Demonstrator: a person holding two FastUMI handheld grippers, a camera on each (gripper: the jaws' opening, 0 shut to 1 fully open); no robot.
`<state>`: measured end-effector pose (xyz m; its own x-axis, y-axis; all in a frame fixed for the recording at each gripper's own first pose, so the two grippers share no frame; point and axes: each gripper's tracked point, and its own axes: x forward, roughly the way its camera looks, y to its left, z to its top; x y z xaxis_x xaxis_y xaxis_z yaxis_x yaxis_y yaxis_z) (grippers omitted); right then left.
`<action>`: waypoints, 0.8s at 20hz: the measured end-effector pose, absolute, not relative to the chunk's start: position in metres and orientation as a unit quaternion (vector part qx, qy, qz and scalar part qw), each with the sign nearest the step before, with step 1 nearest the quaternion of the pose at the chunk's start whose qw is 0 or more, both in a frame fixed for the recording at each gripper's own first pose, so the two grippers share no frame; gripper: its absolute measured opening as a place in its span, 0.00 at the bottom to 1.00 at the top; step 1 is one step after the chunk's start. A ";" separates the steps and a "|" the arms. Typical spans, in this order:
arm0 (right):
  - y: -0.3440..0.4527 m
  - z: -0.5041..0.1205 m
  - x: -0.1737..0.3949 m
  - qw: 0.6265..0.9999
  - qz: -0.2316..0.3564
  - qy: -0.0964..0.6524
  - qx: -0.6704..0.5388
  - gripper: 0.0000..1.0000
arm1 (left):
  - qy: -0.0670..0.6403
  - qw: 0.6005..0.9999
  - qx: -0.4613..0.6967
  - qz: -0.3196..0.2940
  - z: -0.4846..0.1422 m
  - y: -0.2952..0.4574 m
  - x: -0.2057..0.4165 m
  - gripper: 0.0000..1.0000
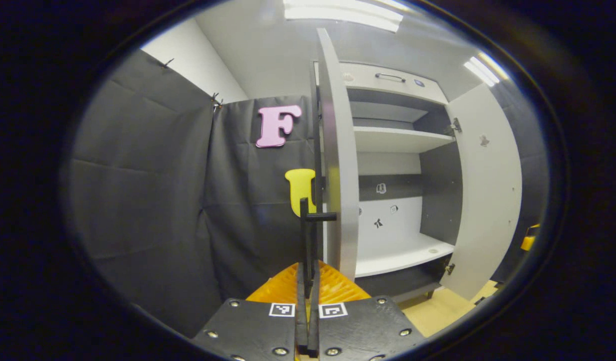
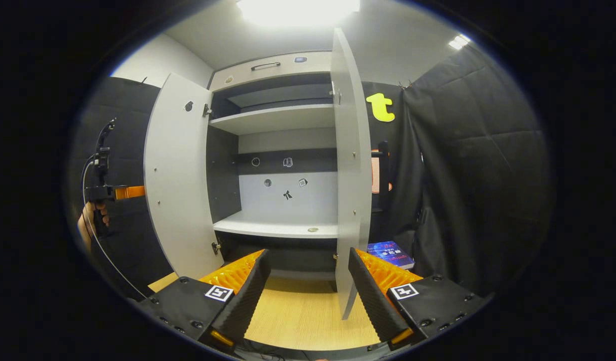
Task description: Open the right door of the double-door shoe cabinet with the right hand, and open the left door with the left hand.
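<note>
The shoe cabinet (image 2: 282, 119) stands with both doors swung out, baring its white shelves. In the left gripper view the left door (image 1: 340, 165) is seen edge-on, and my left gripper (image 1: 308, 281) is shut on its black bar handle (image 1: 308, 220). The right door (image 1: 488, 190) hangs wide open beyond. In the right gripper view my right gripper (image 2: 308, 253) is open and holds nothing, low in front of the cabinet. The right door (image 2: 352, 165) stands edge-on just by its right finger, with its handle (image 2: 383, 170) behind. The left door (image 2: 177, 170) hides part of the other gripper (image 2: 105, 193) and a hand.
Black cloth walls close in on both sides of the cabinet. A book (image 2: 390, 253) lies on the floor behind the right door. The light wooden floor (image 2: 297, 311) runs in front of the cabinet. A drawer with a handle (image 2: 265, 65) tops the cabinet.
</note>
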<state>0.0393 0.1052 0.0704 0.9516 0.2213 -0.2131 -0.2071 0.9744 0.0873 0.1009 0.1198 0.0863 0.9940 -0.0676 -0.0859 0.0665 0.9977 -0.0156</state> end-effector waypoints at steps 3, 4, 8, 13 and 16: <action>0.102 0.069 0.041 0.988 0.106 0.110 0.025 0.98 | 0.029 0.999 0.001 -0.030 0.091 0.108 0.063 0.01; 0.102 0.068 0.041 0.988 0.103 0.110 0.023 0.98 | 0.026 0.999 -0.003 -0.033 0.092 0.103 0.053 0.02; 0.096 0.065 0.040 0.989 0.098 0.109 0.026 0.98 | 0.019 0.999 -0.008 -0.037 0.093 0.088 0.012 0.02; 0.086 0.058 0.035 0.991 0.084 0.107 0.014 0.98 | 0.026 0.999 -0.014 -0.028 0.080 0.083 -0.027 0.02; 0.078 0.058 0.030 0.992 0.077 0.101 0.007 0.98 | 0.035 0.999 -0.024 -0.018 0.065 0.080 -0.049 0.02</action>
